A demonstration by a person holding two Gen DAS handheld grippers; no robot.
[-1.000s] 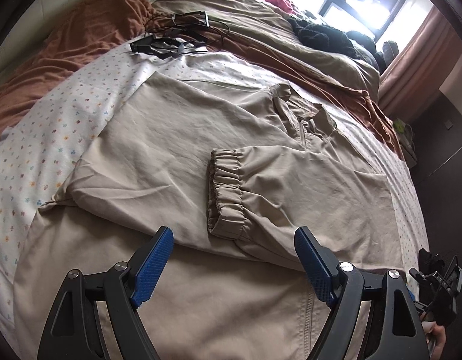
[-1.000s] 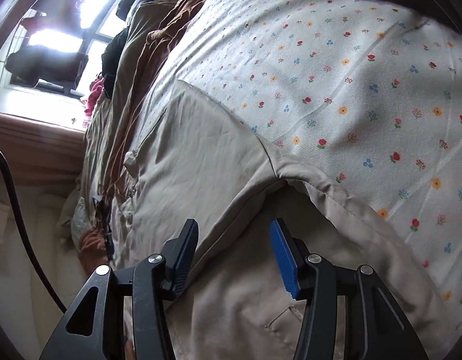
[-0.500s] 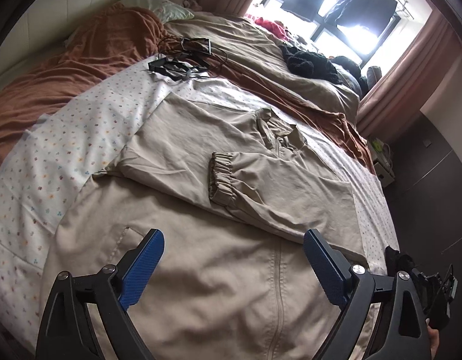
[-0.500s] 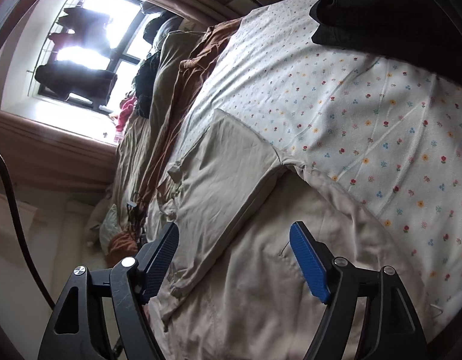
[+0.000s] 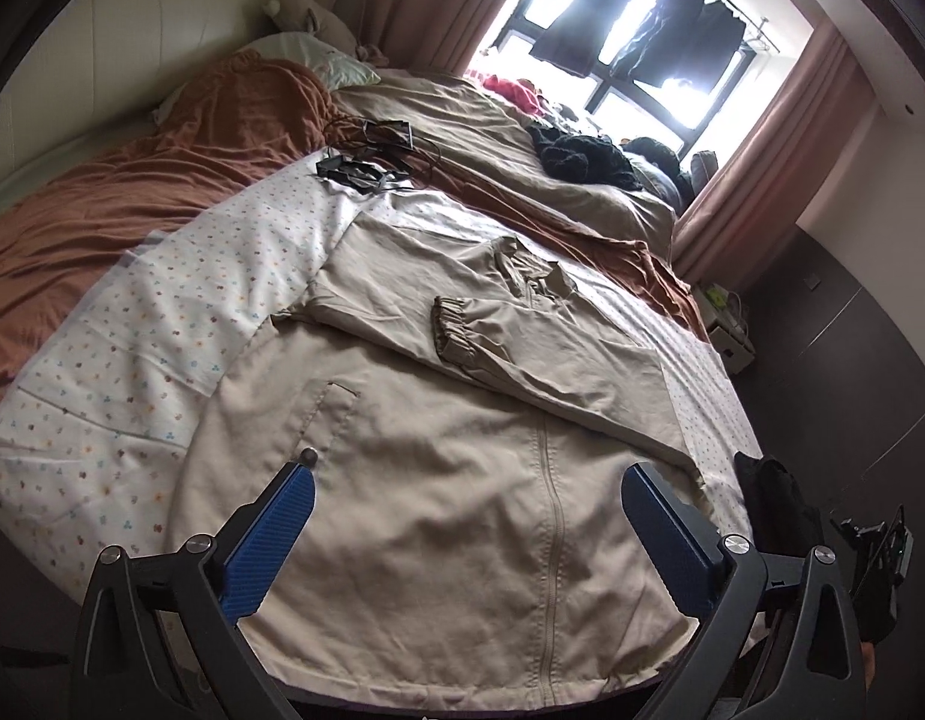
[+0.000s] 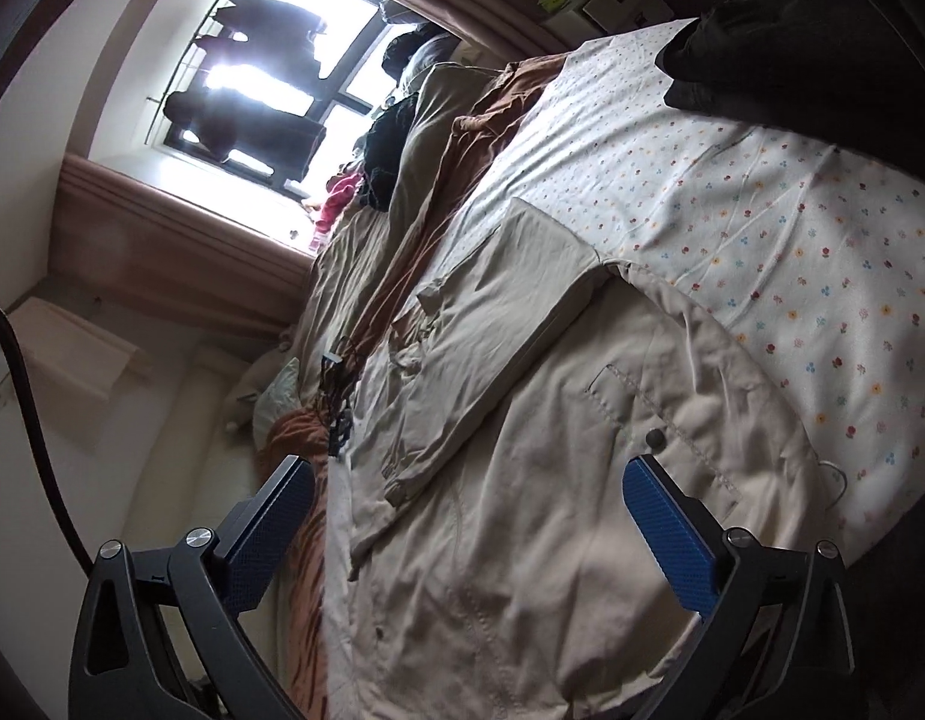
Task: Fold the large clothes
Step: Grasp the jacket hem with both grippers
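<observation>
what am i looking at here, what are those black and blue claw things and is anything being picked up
Those claws are two hand-held grippers that a person carries, one per hand, each with a camera looking along its fingers. One picture is from the left gripper, the other from the right gripper, which is tilted sideways. On the flowered sheet lies a beige jacket, its sleeve folded across the chest. Both grippers' jaws have just been opening and now stand wide with nothing between them: nothing is held.

left tongs (image 5: 465,507) — black arms, blue ribbed pads | right tongs (image 6: 468,504) — same, silver screws
</observation>
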